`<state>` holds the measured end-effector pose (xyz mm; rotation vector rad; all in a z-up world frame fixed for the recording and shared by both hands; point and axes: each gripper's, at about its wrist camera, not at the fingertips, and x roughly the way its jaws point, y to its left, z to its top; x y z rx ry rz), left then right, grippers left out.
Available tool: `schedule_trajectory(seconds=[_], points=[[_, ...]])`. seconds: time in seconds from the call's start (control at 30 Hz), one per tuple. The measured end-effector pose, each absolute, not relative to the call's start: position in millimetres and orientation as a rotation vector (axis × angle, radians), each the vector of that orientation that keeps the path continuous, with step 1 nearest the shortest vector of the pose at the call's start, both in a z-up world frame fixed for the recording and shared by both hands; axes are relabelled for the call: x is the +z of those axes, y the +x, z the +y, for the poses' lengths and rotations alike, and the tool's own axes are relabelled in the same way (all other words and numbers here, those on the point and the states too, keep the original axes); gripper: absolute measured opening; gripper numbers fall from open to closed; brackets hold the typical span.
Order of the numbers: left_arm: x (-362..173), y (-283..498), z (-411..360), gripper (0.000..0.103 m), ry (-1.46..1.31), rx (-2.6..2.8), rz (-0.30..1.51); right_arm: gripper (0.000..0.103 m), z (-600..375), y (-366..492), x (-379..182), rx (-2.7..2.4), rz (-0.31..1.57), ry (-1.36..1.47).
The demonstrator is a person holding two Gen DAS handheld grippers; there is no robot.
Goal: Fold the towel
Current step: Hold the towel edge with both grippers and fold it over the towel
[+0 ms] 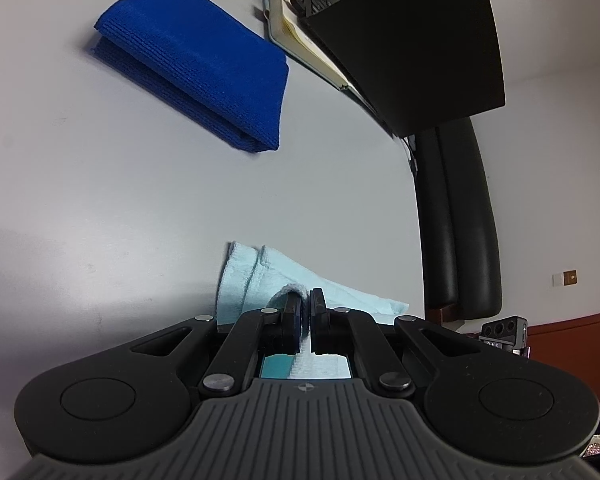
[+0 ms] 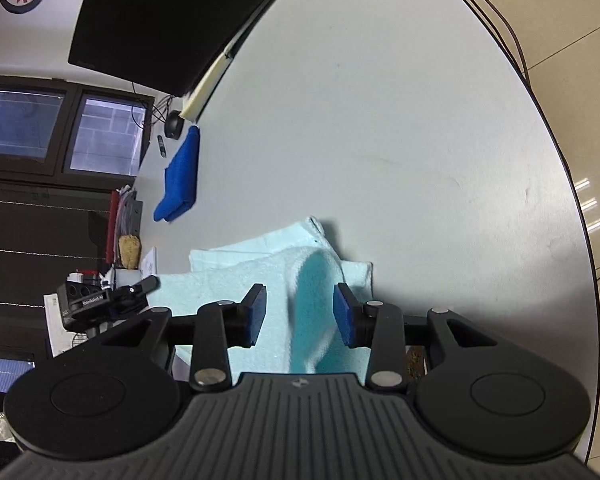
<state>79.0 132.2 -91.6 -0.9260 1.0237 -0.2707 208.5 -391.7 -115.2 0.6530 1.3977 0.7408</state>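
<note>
Left gripper (image 1: pixel 305 300) pinched on towel (image 1: pixel 260 276) fold; right gripper (image 2: pixel 300 300) wide, straddling raised towel ridge on table (image 2: pixel 420 140).

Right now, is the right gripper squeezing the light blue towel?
No, the right gripper is open, with its blue pads on either side of a raised fold of the light blue towel and not pressing it.
</note>
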Motion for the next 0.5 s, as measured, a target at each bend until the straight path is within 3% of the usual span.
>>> schedule_trajectory(seconds=[0.13, 0.2, 0.23, 0.5], points=[[-93, 80, 133, 0.004, -0.927, -0.271, 1.027, 0.037, -384, 207, -118, 0.736, 1.405, 0.619], [-92, 81, 133, 0.004, -0.929, -0.271, 1.024, 0.022, -382, 206, -117, 0.745, 1.401, 0.621], [-91, 81, 133, 0.004, -0.93, -0.273, 1.022, 0.008, -381, 206, -117, 0.754, 1.4, 0.624], [-70, 76, 129, 0.004, -0.931, -0.333, 0.973, 0.004, -386, 194, -97, 0.824, 1.305, 0.702]])
